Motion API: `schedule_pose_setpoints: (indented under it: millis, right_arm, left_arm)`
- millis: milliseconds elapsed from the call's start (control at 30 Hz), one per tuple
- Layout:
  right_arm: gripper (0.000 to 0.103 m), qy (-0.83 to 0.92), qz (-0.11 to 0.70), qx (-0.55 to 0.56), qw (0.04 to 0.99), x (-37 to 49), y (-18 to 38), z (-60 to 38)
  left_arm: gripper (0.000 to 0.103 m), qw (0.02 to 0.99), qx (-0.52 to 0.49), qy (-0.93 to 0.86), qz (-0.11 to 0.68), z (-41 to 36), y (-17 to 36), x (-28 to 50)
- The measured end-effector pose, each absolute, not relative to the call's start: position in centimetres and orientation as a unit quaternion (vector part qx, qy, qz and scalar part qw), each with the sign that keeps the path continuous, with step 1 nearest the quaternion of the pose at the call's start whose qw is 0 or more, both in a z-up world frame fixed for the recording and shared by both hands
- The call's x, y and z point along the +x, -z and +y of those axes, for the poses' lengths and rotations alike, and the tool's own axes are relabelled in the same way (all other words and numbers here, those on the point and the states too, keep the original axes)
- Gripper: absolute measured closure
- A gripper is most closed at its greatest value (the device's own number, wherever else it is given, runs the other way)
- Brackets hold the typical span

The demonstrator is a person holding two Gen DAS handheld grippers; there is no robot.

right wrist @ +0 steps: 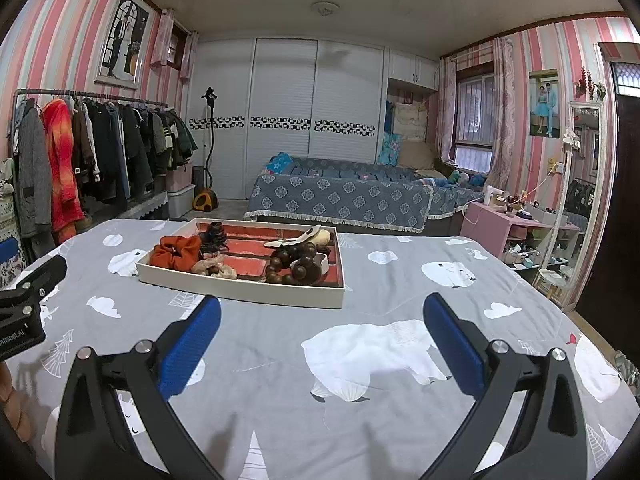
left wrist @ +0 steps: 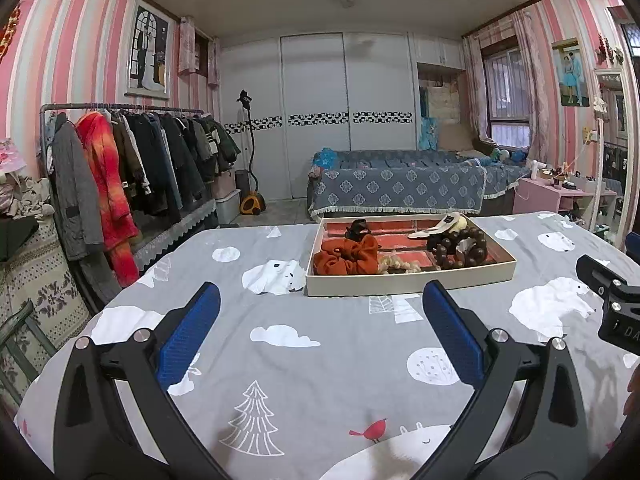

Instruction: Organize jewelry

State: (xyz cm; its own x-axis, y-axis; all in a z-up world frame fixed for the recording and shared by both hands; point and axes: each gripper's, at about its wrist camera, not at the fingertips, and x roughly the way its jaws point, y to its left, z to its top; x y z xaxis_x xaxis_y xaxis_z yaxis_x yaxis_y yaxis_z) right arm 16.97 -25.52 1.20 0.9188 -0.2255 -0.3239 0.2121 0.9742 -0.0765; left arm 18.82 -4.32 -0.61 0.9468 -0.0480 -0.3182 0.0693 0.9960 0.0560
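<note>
Spread over the table, the soft bear-print cloth (left wrist: 304, 360) could snag and drag as the left gripper (left wrist: 320, 334) and right gripper (right wrist: 322, 340), both wide and empty, reach the tray (right wrist: 240, 290), where dark beads (right wrist: 298, 266) tangle with scrunchies.

The tray (left wrist: 408, 282) is the landmark, lying flat on the cloth (left wrist: 304, 364). Between its near wall and both spread-fingered grippers, left gripper (left wrist: 320, 304) and right gripper (right wrist: 322, 316), the cloth lies bare. The strips of cloth left and right of the tray are bare too. The tray's low wall rims every side. Inside, a scrunchie (left wrist: 347, 255) fills the near-left corner with a pale scrunchie (right wrist: 213, 269) just beside it, a clip (left wrist: 358, 228) sits behind, and beads (right wrist: 298, 266) heap at the near-right. Red floor shows between them in the middle.
</note>
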Motion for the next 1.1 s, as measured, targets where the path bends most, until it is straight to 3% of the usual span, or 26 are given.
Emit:
schedule_pose_setpoints:
  millis: [1100]
  right_arm:
    - [0.004, 0.114, 0.168, -0.023, 0.979, 16.85, -1.2, -25.53]
  left_arm:
    - [0.005, 0.986, 0.026, 0.028, 0.16, -4.08, 0.62, 18.94]
